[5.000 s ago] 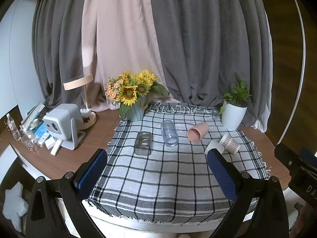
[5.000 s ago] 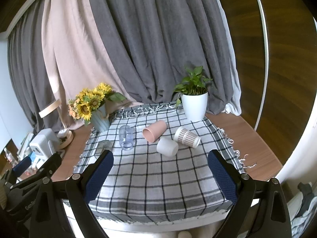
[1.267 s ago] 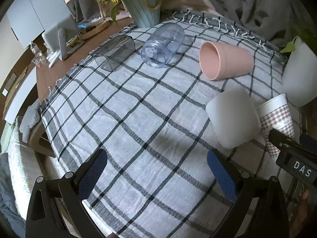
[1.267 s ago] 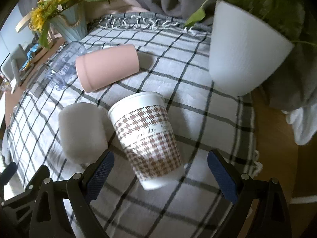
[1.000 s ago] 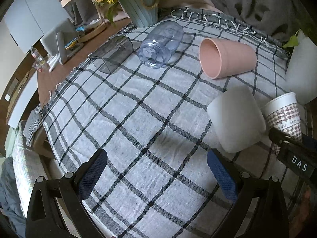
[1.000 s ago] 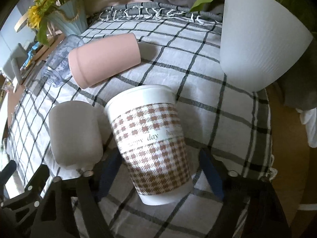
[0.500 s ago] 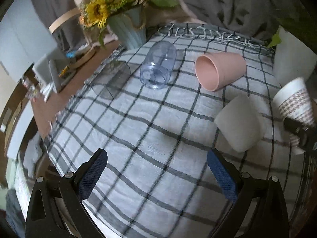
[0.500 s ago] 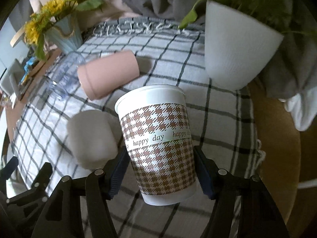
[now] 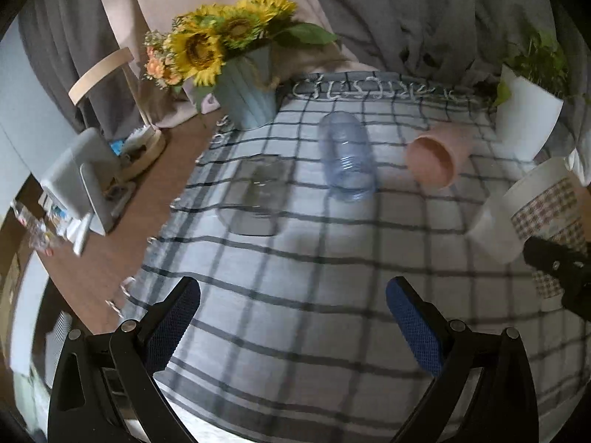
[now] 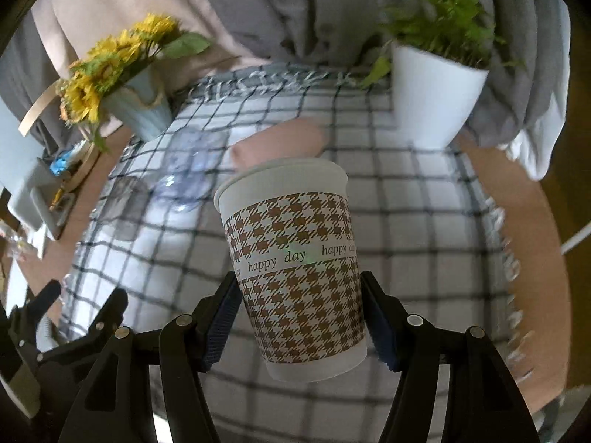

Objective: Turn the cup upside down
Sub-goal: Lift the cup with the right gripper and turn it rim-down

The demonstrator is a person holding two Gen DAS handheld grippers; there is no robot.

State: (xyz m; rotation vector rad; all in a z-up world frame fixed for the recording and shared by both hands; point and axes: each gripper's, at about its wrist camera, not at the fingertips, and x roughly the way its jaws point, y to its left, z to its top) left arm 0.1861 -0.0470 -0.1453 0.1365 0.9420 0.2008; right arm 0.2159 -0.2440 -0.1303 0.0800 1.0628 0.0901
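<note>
Two grippers, one paper cup in hand.

Right gripper (image 10: 300, 317): blue-padded fingers (image 10: 221, 323) pinch the lower half of a white paper cup with brown houndstooth print and a "happy day" band (image 10: 295, 269). The cup is held clear above the cloth, rim pointing away from the camera and slightly up, base towards the gripper. In the left wrist view the same cup (image 9: 543, 206) shows at the far right edge, lifted, with the dark body of the right gripper across its lower part.

Left gripper (image 9: 291, 321): fingers spread wide, nothing between them, hovering over the near part of the cloth.

Surface: brown wooden surface (image 9: 110, 251) covered by a white cloth with dark grey checks (image 9: 295, 265).

On the cloth, all lying on their sides:
- clear bluish plastic jar (image 9: 347, 160), mid-cloth;
- smoky grey transparent cup (image 9: 256, 199), left of the jar;
- matte pink cup (image 9: 436, 158), right of the jar, mouth facing the left wrist camera;
- plain white cup (image 9: 491, 225), beside the held paper cup in the left wrist view; contact cannot be told.

At the far edge of the cloth: pale blue ribbed vase of sunflowers (image 9: 247, 88) at left, white pot with a green plant (image 10: 436, 96) at right.

Off the cloth, at left: small white boxy device (image 9: 79, 184). Grey and beige curtains (image 9: 406, 11) hang behind.
</note>
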